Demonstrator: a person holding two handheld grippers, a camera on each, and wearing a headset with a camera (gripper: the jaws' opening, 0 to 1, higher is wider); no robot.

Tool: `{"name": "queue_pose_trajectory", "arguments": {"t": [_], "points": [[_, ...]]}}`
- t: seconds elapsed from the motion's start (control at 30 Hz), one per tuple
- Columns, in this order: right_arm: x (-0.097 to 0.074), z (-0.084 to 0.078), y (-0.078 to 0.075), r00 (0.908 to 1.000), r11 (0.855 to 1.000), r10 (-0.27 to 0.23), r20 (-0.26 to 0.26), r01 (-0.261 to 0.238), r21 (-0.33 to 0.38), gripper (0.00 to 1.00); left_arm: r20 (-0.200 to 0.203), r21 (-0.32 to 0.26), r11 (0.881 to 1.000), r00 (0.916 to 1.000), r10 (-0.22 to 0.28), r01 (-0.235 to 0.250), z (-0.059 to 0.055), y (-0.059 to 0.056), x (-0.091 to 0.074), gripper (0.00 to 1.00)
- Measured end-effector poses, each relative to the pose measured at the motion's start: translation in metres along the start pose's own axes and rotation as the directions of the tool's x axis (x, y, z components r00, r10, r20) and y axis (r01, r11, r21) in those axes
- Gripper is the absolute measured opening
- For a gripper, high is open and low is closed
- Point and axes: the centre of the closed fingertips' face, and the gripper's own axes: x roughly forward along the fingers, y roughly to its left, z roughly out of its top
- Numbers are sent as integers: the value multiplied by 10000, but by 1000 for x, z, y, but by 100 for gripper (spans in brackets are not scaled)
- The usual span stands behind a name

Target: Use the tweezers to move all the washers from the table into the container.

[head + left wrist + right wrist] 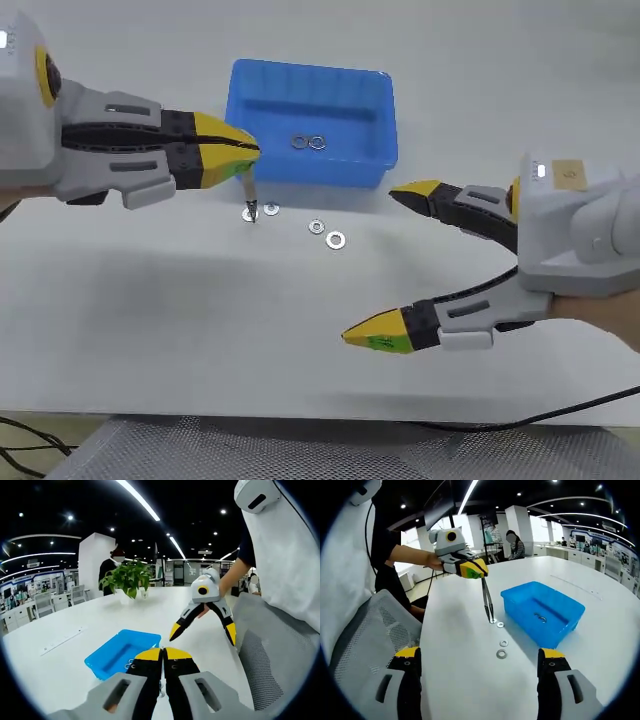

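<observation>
L gripper, clenched on the tweezers, sits at the container's front-left corner. Tweezer tips are down at the leftmost washer, just in front of that corner. Three more washers trail rightward on the table in front of the container; two already lie inside it. R gripper, jaws spread wide & holding nothing, hangs front-right of the container. Step in hand, I'd say: pinch that first washer. Best to put one tip thru the hole, squeeze steady, lift straight up & clear the container's front wall before letting go.
</observation>
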Motion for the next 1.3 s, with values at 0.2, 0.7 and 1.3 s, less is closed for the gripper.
{"name": "queue_pose_trajectory", "arguments": {"t": [0.2,0.7,1.3], "points": [[3,2,1,10000,10000,73,32,-73,4,97,74,-167,9997,9998,203,-201,-4,2,-3,4],[3,-2,4,9999,9999,112,-32,-112,116,96,126,-246,9995,9997,223,-220,-3,2,0,4],[34,14,14,9943,9939,1036,-254,-1045,-341,78,-710,-974,9949,9969,-333,263,-5,-6,-2,5]]}}
